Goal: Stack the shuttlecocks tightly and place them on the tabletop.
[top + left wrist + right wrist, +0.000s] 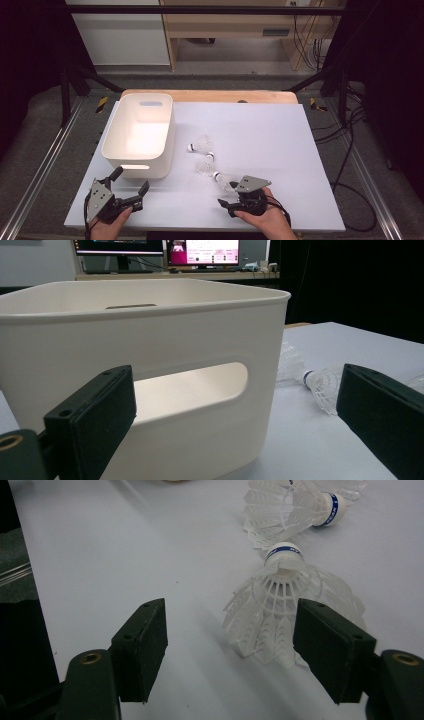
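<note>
White plastic shuttlecock [292, 612] is lying on the table [260, 125], just ahead of the right gripper [230, 645]; its skirt is sitting between the parted jaws, close to one pad, ungrasped. Two more shuttlecocks [202, 152] are lying nearby beside the bin [140, 135]. Left gripper [235, 415] is resting released, facing the bin's handle slot.

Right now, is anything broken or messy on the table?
Nothing looks broken. Three shuttlecocks lie tipped on their sides on the table, outside the empty bin. The right gripper is open by the nearest one.
</note>
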`<state>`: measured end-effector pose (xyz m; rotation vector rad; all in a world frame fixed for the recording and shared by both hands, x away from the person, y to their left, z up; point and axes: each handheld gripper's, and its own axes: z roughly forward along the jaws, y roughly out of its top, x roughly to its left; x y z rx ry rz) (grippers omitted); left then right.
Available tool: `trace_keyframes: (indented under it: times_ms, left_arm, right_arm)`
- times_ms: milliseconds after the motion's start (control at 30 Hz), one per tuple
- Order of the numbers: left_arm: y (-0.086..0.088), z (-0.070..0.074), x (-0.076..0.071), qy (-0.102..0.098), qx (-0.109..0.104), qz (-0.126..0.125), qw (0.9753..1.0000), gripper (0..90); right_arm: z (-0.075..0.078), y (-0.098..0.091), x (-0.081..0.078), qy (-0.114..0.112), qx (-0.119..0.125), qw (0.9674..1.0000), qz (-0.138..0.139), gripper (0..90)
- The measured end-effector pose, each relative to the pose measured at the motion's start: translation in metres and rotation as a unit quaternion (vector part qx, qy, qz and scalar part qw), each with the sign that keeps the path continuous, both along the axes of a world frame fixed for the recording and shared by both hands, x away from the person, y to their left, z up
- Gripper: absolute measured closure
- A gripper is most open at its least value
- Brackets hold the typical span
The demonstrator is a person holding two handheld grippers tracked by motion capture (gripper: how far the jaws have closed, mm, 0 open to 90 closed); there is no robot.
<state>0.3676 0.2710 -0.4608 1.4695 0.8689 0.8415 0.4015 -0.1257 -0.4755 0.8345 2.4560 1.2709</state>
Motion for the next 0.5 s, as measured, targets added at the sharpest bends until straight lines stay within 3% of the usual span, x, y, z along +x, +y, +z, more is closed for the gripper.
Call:
trace_keyframes:
  times_ms: [500]
  left_arm:
    - [-0.001,0.0,0.0,0.0,0.001,-0.003,1.0,2.7]
  right_arm:
    - [-0.003,0.015,0.012,0.021,-0.015,0.9996,-0.013,45.7]
